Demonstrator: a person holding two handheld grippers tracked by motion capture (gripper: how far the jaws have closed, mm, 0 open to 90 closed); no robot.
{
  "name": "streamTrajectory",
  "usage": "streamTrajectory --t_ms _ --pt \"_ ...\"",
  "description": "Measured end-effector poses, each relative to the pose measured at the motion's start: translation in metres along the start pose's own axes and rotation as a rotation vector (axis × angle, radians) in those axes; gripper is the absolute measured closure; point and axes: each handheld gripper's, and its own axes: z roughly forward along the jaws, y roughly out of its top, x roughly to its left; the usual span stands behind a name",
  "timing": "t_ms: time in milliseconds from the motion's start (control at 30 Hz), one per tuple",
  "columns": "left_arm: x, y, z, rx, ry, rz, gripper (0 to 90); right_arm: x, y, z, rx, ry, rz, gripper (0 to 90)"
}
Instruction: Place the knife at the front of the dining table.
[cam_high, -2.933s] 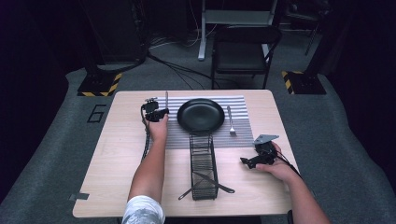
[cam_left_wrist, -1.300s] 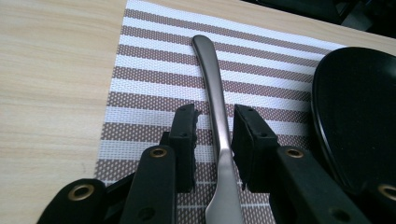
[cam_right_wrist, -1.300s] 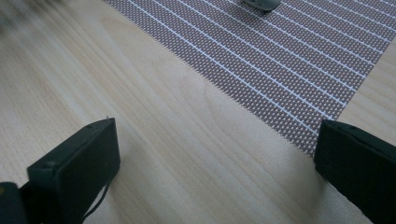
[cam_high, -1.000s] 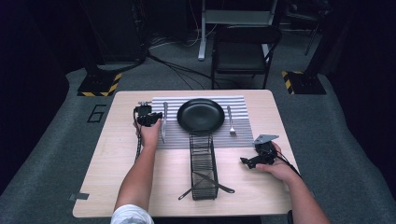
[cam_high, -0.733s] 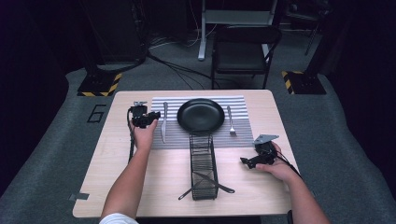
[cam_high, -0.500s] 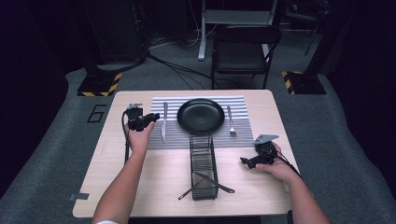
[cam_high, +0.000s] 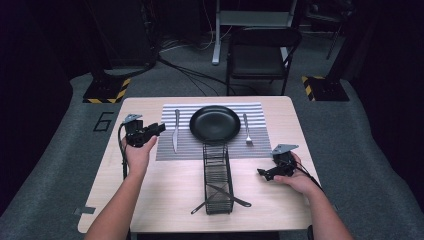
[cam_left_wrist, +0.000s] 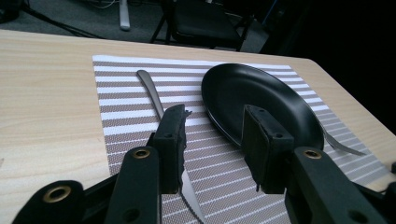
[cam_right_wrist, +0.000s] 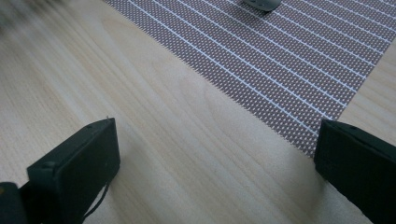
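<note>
On the striped placemat (cam_high: 190, 145) a black plate (cam_high: 215, 123) lies in the middle. A knife (cam_high: 175, 131) lies left of it and a fork (cam_high: 247, 129) right of it. My left gripper (cam_high: 159, 129) hovers just off the mat's left edge, pointing right at the knife, open and holding nothing. In the left gripper view its gripper (cam_left_wrist: 215, 114) frames the knife (cam_left_wrist: 149, 88) and the plate (cam_left_wrist: 252, 98). My right gripper (cam_high: 261, 173) rests low near the table's right front, open. In the right gripper view the wide-open gripper (cam_right_wrist: 217, 135) spans bare wood beside the placemat (cam_right_wrist: 280, 60).
A black wire rack (cam_high: 218, 175) stands lengthwise in front of the plate, with two utensils (cam_high: 220, 196) crossed at its near end. The wooden table (cam_high: 150, 200) is bare at the left. A black chair (cam_high: 260, 55) stands on the floor beyond the far edge.
My left gripper has drawn back to the left, off the placemat, and the knife now lies on the mat left of the plate. The right gripper has stayed put.
</note>
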Motion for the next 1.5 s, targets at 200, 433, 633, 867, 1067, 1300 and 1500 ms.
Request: streamTrajectory --t_ms 200,433,633,867,1067,1300,1500 --pt "-0.010 0.001 -0.016 -0.022 -0.023 0.037 56.7 0.000 0.000 0.000 0.000 0.000 -0.001 0.0" --pt "-0.019 -0.005 -0.031 -0.025 -0.041 0.078 54.4 0.000 0.000 0.000 0.000 -0.001 0.000 0.0" --pt "-0.024 -0.022 -0.034 -0.003 -0.047 0.105 54.1 0.000 0.000 0.000 0.000 -0.001 -0.001 0.0" --pt "-0.029 -0.049 -0.033 0.067 -0.058 0.144 53.1 0.000 0.000 0.000 -0.001 -0.002 0.000 0.0" --pt "-0.026 -0.070 -0.029 0.131 -0.062 0.162 52.5 0.000 0.000 0.000 0.000 -0.002 -0.001 0.0" --pt "-0.017 -0.089 -0.023 0.168 -0.025 0.180 48.9 0.000 0.000 0.000 0.000 -0.002 0.000 0.0" --pt "-0.007 -0.101 -0.019 0.186 0.031 0.188 47.1 0.000 0.000 0.000 0.000 -0.002 -0.001 0.0"
